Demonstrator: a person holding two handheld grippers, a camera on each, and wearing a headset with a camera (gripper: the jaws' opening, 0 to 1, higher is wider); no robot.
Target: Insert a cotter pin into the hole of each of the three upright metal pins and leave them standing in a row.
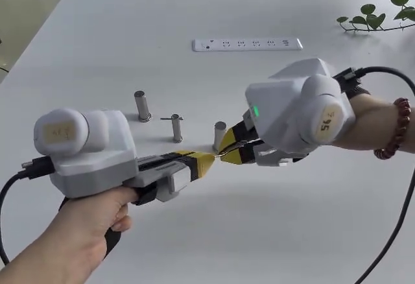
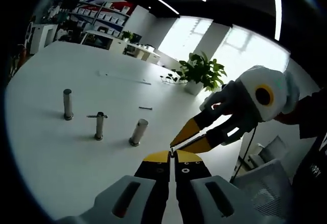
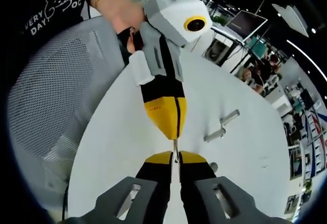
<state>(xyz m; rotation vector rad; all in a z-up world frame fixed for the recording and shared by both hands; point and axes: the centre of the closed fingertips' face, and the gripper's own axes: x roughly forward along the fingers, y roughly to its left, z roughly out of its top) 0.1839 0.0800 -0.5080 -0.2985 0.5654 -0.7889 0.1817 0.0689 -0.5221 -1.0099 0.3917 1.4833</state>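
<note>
Three upright metal pins stand in a row on the white table [image 1: 97, 50]: the left pin [image 1: 141, 106], the middle pin [image 1: 176, 128] with a cotter pin through its hole, and the right pin [image 1: 220, 135]. In front of the right pin my two grippers meet tip to tip. My left gripper [image 1: 209, 159] is shut on a thin cotter pin [image 3: 175, 150] that sticks out of its tips. My right gripper [image 1: 225, 154] comes from the right, and its jaws are closed around the pin's other end. The left gripper view shows the same row [image 2: 99, 126].
A white power strip [image 1: 247, 44] lies at the back of the table. A potted plant [image 1: 382, 11] hangs over the far right corner. A loose cotter pin [image 2: 145, 108] lies beyond the row. A black cable [image 1: 389, 245] trails at the right. A mesh chair [image 3: 46, 106] stands beside the table.
</note>
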